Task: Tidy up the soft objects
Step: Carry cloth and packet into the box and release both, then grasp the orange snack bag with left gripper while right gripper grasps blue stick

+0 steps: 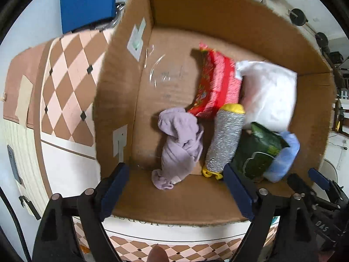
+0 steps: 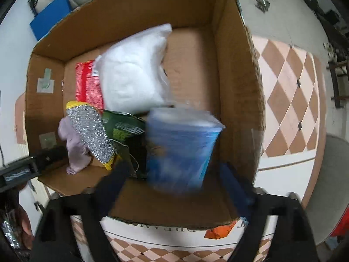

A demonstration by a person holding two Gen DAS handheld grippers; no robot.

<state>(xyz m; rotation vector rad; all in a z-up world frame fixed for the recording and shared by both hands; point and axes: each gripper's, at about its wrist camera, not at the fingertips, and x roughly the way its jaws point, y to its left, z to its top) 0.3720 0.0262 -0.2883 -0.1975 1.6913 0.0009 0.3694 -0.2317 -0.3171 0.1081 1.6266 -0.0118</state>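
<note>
An open cardboard box [image 1: 218, 15] holds several soft objects. In the left wrist view a lilac cloth [image 1: 178, 144] lies near the front, beside a silver scrubber with yellow ends [image 1: 224, 139], a red packet [image 1: 216, 85], a white plastic bag [image 1: 268, 93], a green packet [image 1: 259, 150] and a blue packet [image 1: 283, 157]. My left gripper [image 1: 176, 190] is open and empty over the box's front edge. In the right wrist view my right gripper [image 2: 174, 187] is open, with the blurred blue packet [image 2: 181, 144] just beyond its fingers inside the box [image 2: 237, 69].
The box stands on a checkered tablecloth [image 1: 67, 83] [image 2: 290, 91]. A blue panel [image 1: 87, 2] stands behind the box on the left. An orange wrapper [image 2: 220, 231] lies under the box's front edge. The other gripper [image 2: 26, 168] shows at the left of the right wrist view.
</note>
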